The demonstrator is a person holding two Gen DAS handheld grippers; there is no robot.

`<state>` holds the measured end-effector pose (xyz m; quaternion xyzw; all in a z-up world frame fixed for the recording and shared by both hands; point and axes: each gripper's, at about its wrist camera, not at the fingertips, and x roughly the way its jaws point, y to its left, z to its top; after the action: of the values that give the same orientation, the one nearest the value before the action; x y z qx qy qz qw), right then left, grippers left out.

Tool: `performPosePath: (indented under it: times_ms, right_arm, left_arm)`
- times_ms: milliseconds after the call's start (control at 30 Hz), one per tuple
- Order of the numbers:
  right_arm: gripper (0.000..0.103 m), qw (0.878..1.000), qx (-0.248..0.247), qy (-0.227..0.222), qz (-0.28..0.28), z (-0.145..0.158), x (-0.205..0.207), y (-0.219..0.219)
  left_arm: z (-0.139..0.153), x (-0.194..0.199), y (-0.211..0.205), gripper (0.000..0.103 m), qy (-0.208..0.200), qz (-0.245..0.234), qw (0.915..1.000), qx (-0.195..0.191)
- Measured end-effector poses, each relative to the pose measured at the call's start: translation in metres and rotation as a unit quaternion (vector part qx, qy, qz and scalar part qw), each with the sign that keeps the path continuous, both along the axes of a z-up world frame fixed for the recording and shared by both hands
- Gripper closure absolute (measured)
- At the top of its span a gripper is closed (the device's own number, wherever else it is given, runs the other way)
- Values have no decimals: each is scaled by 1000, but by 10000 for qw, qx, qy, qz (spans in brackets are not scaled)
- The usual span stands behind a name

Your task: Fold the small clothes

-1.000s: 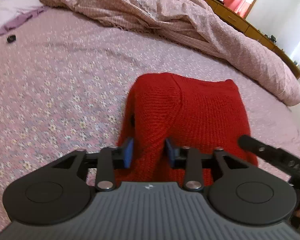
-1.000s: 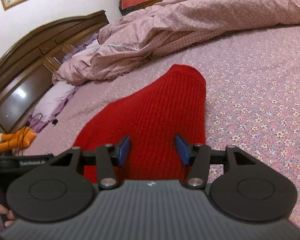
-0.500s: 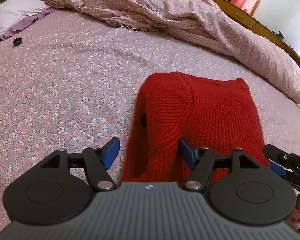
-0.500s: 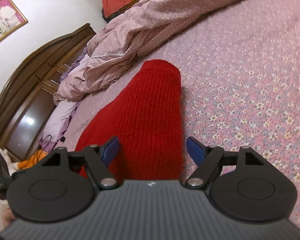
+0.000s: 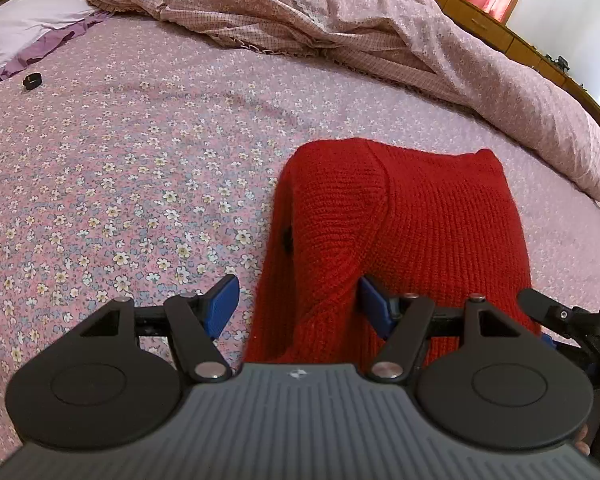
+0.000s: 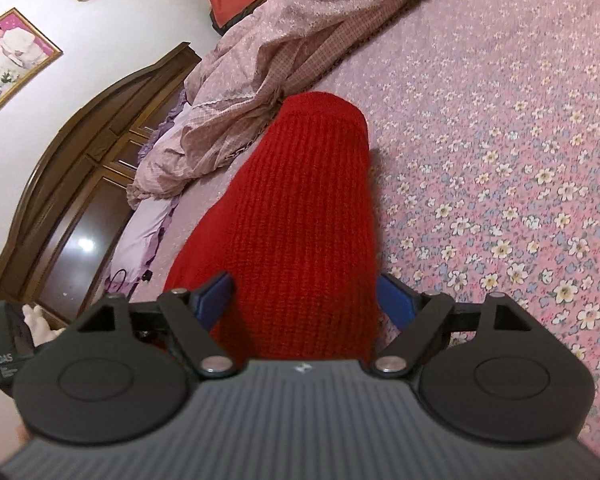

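While opening, right hand-held gripper (image 6: 306, 300) straddles red sweater (image 6: 300, 208) | pads clear.

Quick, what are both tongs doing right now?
Left tongs: open, holding nothing, over the red sweater edge.
Right tongs: opening, sweater between, not gripped.

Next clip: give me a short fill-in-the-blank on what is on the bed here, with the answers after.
1. The knitted garment lying folded on the bed is ____ in colour.
2. The bedsheet is pink with a small ____ print.
3. The rumpled quilt lies ____ the garment, farther from the cameras.
4. In the left wrist view, a small ____ object lies on the sheet near the pillow.

Answers: red; flower; beyond; black
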<state>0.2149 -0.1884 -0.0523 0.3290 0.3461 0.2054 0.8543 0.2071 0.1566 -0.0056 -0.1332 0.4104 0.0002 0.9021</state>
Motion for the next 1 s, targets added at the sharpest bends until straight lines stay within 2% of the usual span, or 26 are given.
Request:
performPosePath:
  times_ms: [200, 600, 900, 1000]
  right_arm:
    - [19, 9995, 234, 164, 124, -8, 4, -1]
    - [17, 9987, 405, 210, 231, -14, 11, 4]
    - [16, 9977, 532, 43, 409, -16, 20, 12]
    - [20, 9972, 597, -10, 443, -12, 21, 15]
  left_arm:
    - [-2, 1, 1, 31, 27, 14, 10000, 6]
    - [-3, 4, 3, 31, 47, 17, 10000, 0]
    - [-11, 5, 10, 29, 94, 115, 9998, -142]
    - [-12, 6, 10, 29, 83, 125, 9998, -93]
